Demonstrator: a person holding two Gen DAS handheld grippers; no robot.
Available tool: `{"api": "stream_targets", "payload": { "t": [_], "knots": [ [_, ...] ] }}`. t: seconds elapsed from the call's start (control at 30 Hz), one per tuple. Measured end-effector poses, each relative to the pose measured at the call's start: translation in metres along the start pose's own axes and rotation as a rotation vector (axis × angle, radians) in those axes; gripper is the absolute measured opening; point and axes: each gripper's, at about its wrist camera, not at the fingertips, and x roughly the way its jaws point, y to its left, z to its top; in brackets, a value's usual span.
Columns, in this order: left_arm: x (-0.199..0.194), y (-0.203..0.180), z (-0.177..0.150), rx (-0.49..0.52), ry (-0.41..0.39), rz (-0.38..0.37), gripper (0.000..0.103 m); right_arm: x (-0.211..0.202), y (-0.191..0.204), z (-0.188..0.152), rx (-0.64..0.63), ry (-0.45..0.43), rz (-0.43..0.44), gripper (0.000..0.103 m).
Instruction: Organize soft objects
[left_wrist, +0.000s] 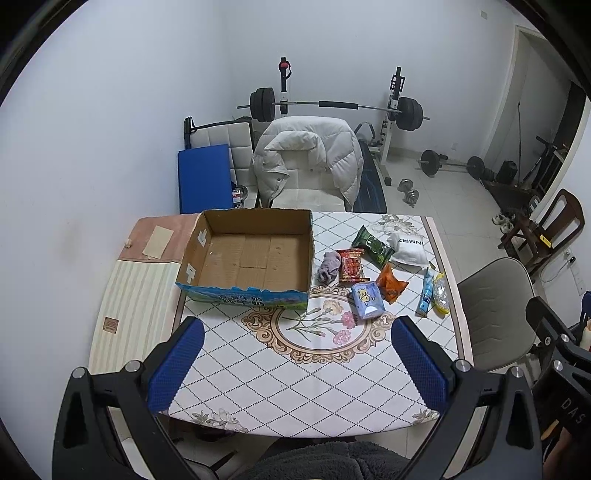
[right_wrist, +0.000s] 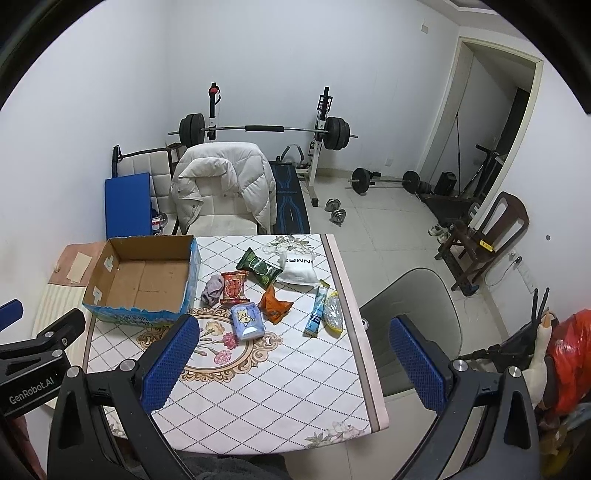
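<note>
An open, empty cardboard box (left_wrist: 255, 254) (right_wrist: 142, 277) stands on the table's left half. To its right lie soft items: a purple cloth (left_wrist: 328, 267) (right_wrist: 213, 288), a red packet (left_wrist: 351, 265) (right_wrist: 233, 288), a green packet (left_wrist: 373, 246) (right_wrist: 259, 269), a white pouch (left_wrist: 408, 248) (right_wrist: 298, 268), an orange packet (left_wrist: 393, 283) (right_wrist: 275, 304), a light-blue pack (left_wrist: 366, 300) (right_wrist: 246, 320), a blue tube (left_wrist: 426, 291) (right_wrist: 317, 313) and a yellow-edged bag (left_wrist: 440, 293) (right_wrist: 333, 313). My left gripper (left_wrist: 297, 363) is open and empty above the table's near edge. My right gripper (right_wrist: 295, 362) is open and empty, near the table's front right.
The patterned tablecloth (left_wrist: 295, 369) covers the table. A white chair with a puffy jacket (left_wrist: 310, 158) stands behind it, a grey chair (right_wrist: 410, 317) at the right. Barbells and a weight bench (left_wrist: 332, 107) fill the back of the room.
</note>
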Motion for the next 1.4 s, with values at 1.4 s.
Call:
{"api": "stream_targets", "payload": {
  "t": [1.4],
  "knots": [
    [-0.004,-0.002,0.013,-0.004,-0.022,-0.008,0.103,-0.003,-0.007,0.006,0.004,-0.035,-0.005,0.103]
  ]
}}
